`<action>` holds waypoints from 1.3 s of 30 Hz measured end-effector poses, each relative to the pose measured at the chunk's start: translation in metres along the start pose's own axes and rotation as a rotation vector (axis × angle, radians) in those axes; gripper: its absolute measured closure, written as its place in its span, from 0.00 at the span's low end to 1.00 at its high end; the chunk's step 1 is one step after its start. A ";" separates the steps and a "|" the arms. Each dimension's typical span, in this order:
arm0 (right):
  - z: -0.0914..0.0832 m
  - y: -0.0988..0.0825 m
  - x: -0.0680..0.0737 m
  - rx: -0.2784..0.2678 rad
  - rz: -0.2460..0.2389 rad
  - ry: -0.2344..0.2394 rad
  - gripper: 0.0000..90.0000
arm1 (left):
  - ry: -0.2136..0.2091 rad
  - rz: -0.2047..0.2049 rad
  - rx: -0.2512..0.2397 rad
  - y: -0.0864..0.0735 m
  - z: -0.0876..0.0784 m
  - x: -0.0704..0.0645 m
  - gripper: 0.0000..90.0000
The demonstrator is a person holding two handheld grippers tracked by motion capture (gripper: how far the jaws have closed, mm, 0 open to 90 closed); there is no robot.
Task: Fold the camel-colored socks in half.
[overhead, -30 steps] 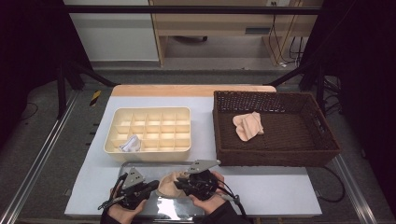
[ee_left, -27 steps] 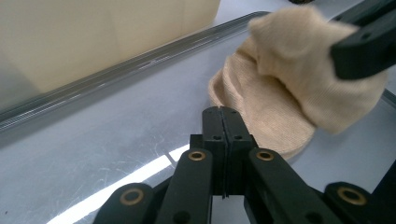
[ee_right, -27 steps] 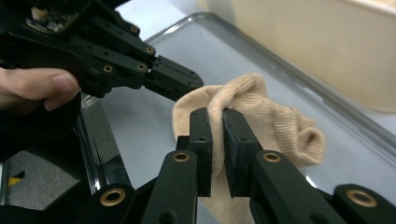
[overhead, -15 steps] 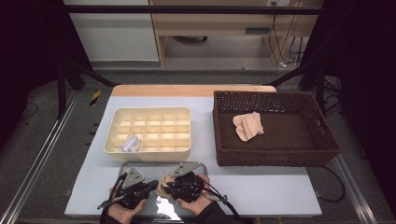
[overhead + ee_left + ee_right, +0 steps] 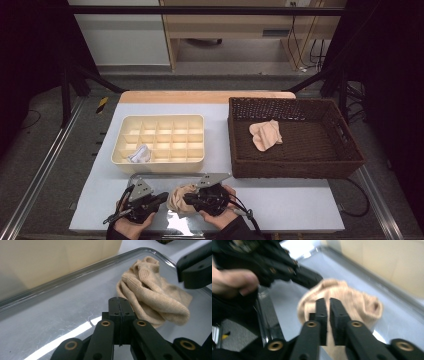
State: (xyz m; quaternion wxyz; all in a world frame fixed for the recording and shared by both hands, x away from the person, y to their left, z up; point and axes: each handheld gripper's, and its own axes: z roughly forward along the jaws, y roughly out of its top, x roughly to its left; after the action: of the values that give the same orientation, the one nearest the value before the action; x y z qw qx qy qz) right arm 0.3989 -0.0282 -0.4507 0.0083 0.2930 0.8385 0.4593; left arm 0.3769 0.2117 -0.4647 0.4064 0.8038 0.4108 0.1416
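The beige sock (image 5: 152,295) lies bunched on a clear tray (image 5: 75,272) at the tabletop's (image 5: 300,200) near edge, between both grippers, probably staged there for rolling. The left gripper (image 5: 119,302) is clenched on nothing, just beside the sock. The right gripper (image 5: 328,305) has just been closing; its jaws stand nearly together above the sock, gripping nothing. The sock looks soft, ribbed and crumpled.

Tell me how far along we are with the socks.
Done: one white sock sits rolled in the organizer's near-left cell. In hand: a bunched beige sock lies on the tray between the left gripper and right gripper, both shut. Left: likely stowing it, then the last sock in the basket.
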 end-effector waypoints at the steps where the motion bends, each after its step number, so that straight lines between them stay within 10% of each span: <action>1: 0.006 -0.003 0.000 0.027 -0.009 -0.003 1.00 | 0.000 -0.004 -0.005 0.000 -0.001 0.001 0.99; 10: 0.022 -0.011 0.002 0.080 -0.021 -0.015 0.99 | -0.010 0.016 -0.054 0.006 -0.008 -0.003 0.99; 16: -0.006 -0.009 -0.004 0.006 -0.011 -0.054 0.97 | -0.033 0.051 -0.100 0.023 -0.015 -0.018 0.99; 26: -0.010 -0.021 -0.010 0.017 0.008 -0.103 0.87 | -0.003 0.144 0.005 0.025 0.009 -0.036 0.99; 39: 0.009 -0.026 -0.008 0.040 0.028 -0.121 0.64 | -0.002 0.127 0.055 0.008 0.018 -0.023 0.99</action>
State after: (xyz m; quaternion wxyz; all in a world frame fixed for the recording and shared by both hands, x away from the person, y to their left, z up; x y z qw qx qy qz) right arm 0.3963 -0.0356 -0.4780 0.0467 0.3318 0.8413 0.4241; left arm 0.3767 0.1813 -0.4674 0.3747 0.8393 0.3621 0.1548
